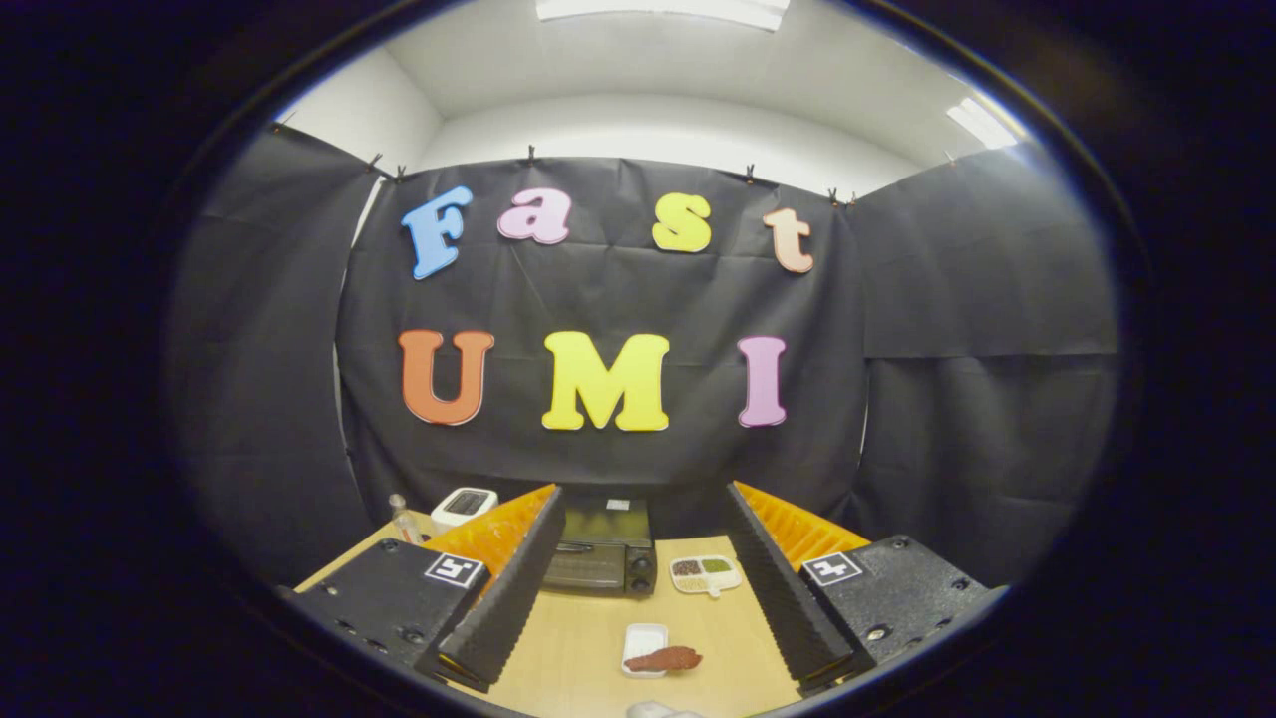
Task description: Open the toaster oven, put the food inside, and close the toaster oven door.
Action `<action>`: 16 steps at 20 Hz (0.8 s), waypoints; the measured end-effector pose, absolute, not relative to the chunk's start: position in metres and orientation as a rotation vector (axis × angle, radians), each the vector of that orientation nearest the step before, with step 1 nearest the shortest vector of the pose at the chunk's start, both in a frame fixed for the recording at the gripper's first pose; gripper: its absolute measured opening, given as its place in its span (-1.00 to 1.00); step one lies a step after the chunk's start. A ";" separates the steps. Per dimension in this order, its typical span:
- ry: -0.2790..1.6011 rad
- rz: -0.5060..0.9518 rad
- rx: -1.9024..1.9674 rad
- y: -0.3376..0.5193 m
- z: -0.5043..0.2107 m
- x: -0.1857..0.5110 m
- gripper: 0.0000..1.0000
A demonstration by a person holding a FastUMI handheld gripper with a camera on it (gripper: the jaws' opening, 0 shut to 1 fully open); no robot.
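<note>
A dark toaster oven (601,550) stands at the back of the wooden table (583,648), its door closed, just beyond and between my fingers. A reddish-brown piece of food (665,659) lies partly on a small white tray (643,644) on the table, nearer to me than the oven and between the fingers. My gripper (638,588) is held well above the table, open wide, with nothing between its fingers.
A white divided dish (706,573) with dark and green fillings sits right of the oven. A small white device (464,506) and a slim clear bottle (401,516) stand at the back left. Another white object (653,710) peeks at the table's near edge.
</note>
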State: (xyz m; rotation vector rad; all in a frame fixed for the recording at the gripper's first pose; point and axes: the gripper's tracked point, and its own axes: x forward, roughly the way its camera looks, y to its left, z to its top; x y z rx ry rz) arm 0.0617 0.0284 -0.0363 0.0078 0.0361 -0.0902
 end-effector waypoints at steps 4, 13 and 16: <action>0.083 -0.055 0.022 0.062 -0.073 0.131 1.00; 0.309 -0.017 0.059 0.106 -0.203 0.308 1.00; 0.381 -0.007 0.042 0.118 -0.245 0.350 1.00</action>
